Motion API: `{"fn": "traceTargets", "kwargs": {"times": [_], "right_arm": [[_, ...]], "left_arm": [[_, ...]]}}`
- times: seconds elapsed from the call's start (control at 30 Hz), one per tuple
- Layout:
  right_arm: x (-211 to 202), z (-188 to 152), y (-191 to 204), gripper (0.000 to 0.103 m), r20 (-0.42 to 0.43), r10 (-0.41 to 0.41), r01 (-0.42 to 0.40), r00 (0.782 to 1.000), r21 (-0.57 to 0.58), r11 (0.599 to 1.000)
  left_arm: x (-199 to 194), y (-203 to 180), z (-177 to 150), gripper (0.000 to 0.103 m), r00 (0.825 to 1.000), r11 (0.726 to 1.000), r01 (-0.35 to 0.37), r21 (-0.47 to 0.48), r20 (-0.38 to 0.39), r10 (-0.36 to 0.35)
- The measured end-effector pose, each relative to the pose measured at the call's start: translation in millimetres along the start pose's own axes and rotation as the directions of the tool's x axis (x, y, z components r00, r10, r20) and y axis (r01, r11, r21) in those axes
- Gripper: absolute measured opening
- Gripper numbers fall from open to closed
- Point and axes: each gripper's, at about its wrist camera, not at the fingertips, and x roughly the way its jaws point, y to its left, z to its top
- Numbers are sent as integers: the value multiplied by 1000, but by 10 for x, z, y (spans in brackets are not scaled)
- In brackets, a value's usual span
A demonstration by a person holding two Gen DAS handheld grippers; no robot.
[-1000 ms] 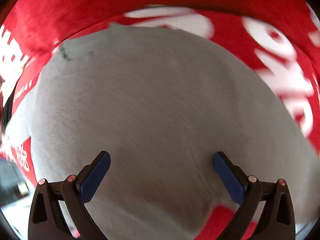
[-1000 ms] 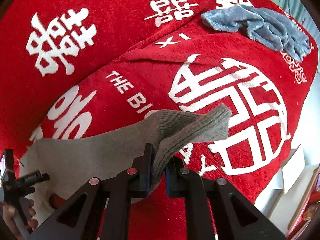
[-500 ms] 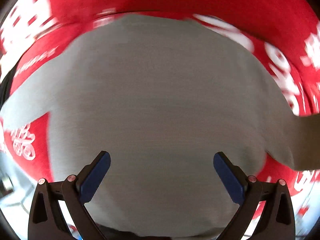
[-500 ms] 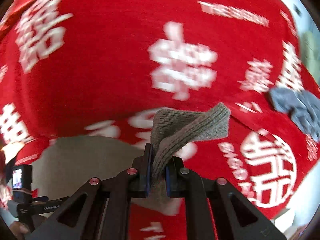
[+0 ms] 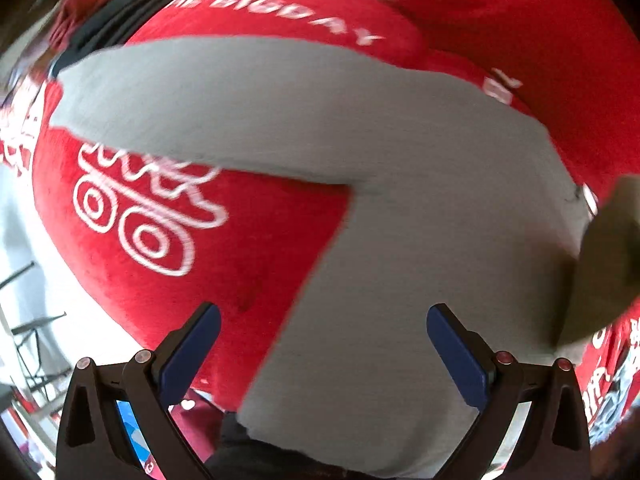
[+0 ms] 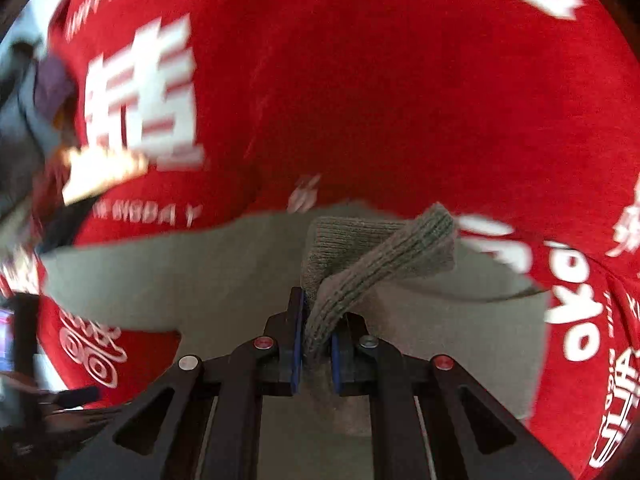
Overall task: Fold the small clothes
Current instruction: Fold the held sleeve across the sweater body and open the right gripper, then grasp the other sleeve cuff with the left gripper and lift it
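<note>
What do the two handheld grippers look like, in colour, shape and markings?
Both look the same build. The left gripper has black frame arms with triangular cut-outs, small round red studs at the joints, and flat dark blue pads on its jaws. The right gripper has the same black arms with cut-outs and blue pads; its studs are red and silver. No cables or sleeves show.

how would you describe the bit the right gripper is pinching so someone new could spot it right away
Find the red cloth with white lettering, then the grey sweater spread on it. The right gripper is clamped on its ribbed cuff, the only coarse-knit, lifted part; the rest looks smooth.
</note>
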Motion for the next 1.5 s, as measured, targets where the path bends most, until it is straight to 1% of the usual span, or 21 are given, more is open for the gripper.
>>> {"fn": "traceTargets", "kwargs": {"times": [0.1,0.2,0.27,0.3,0.37,0.47,0.53,0.6,0.73,0.8,0.83,0.9,0.93,0.97,1.1,1.2,1.27,1.33,1.4,1.43,1.5], "right_arm": [[474,-166,315,12,-99,-34,27,995,-66,997],[802,-379,578,26,-198,-59,28,978,-160,987],[830,-489,689,63,-230,-62,4,971,-242,970],[780,-506,754,66,-223,-61,-3,973,-274,962],[579,-506,802,68,-186,-59,-3,981,-315,949],[218,-465,640,69,-171,-4,-49,985,-305,951],[22,-414,333,76,-145,-7,-32,989,-264,964],[20,-457,-1,78,-148,-37,5,988,-214,977],[250,-778,-921,78,-239,-94,75,966,-86,993],[356,-984,-1354,78,-294,-142,139,945,-33,990],[351,-1142,-1640,78,-315,-159,172,936,16,985],[205,-1322,-2079,79,-306,-169,212,937,113,971],[155,-1383,-2204,79,-328,-230,281,916,115,953],[75,-1443,-2304,79,-325,-253,305,911,120,945],[-208,-1602,-2371,79,-250,-263,298,932,113,948],[-100,-1605,-2116,79,-189,-268,274,945,4,962],[15,-1575,-2089,79,-170,-296,297,940,-18,955],[136,-1511,-2216,79,-163,-327,336,931,26,942],[102,-1559,-2518,81,-181,-236,268,955,185,946],[76,-1594,-2583,81,-188,-201,240,961,216,946],[-1,-1643,-2574,81,-205,-178,218,963,194,957]], "left_arm": [[96,266,39,103,1000,999,7,-39,-20,-7],[93,504,28,103,999,998,22,-59,-25,-23],[106,600,54,103,999,997,33,-65,-25,-35],[105,646,64,103,999,997,39,-69,-25,-41],[104,731,93,103,998,995,53,-83,-23,-55],[71,824,134,103,997,992,68,-104,-16,-70],[50,786,169,103,997,991,81,-103,-6,-82],[-13,644,142,103,995,993,97,-72,5,-97],[-3,42,101,103,993,992,113,53,11,-113],[90,-261,76,103,995,988,97,122,5,-98],[170,-447,58,103,997,983,79,167,-2,-80],[273,-692,34,103,999,976,54,212,-16,-52],[328,-801,14,103,999,973,37,228,-25,-32],[352,-890,-12,103,999,971,35,238,-30,-28],[348,-1149,-129,103,1000,957,21,291,-5,-20],[416,-1321,-226,103,1000,947,-8,322,-8,11],[454,-1400,-270,103,999,944,-34,329,1,35],[480,-1461,-293,103,998,944,-67,323,24,63],[481,-1472,-293,103,997,951,-74,301,33,67],[479,-1492,-285,103,997,954,-76,291,33,70],[468,-1552,-238,103,996,957,-85,278,34,78]]}}
